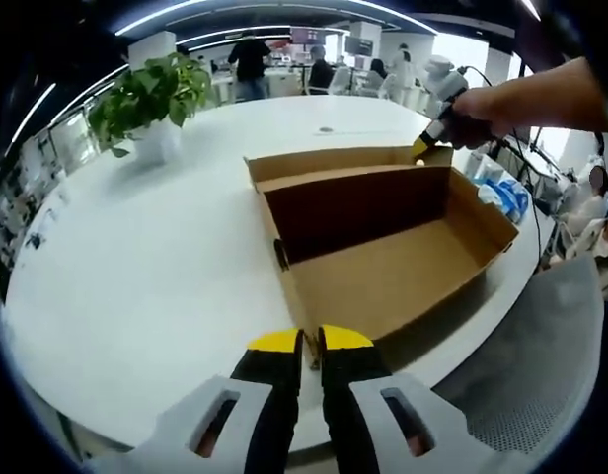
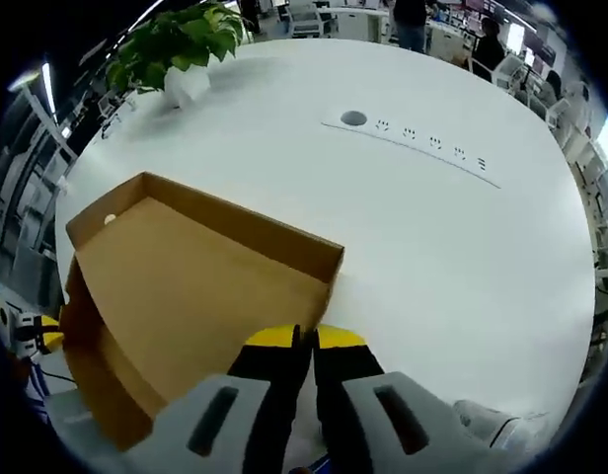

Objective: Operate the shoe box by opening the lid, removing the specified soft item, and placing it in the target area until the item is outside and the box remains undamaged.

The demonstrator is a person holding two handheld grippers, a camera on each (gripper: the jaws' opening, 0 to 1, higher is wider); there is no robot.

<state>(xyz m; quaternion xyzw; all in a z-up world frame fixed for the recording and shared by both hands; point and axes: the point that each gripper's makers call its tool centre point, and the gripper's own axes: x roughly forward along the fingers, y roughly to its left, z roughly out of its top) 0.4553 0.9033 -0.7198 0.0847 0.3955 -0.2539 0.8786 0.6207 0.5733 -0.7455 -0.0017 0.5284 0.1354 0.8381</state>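
Plant [image 1: 151,94] in a white pot stands far left on the round white table [image 1: 136,267]. Box [image 1: 383,247], plain brown corrugated card, sits open right of centre near the table edge; lid [image 2: 200,286] folded back flat. Interior looks bare; no soft item visible. Left gripper [image 1: 311,341] jaws nearly closed, pinching the near wall. Right gripper [image 2: 304,339] jaws closed at the lid edge. Judgement: card is light, stiff, crease-prone; hold by rims, gently.

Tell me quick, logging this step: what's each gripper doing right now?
Left gripper: shut on the near wall of the shoe box.
Right gripper: shut on the box's lid.
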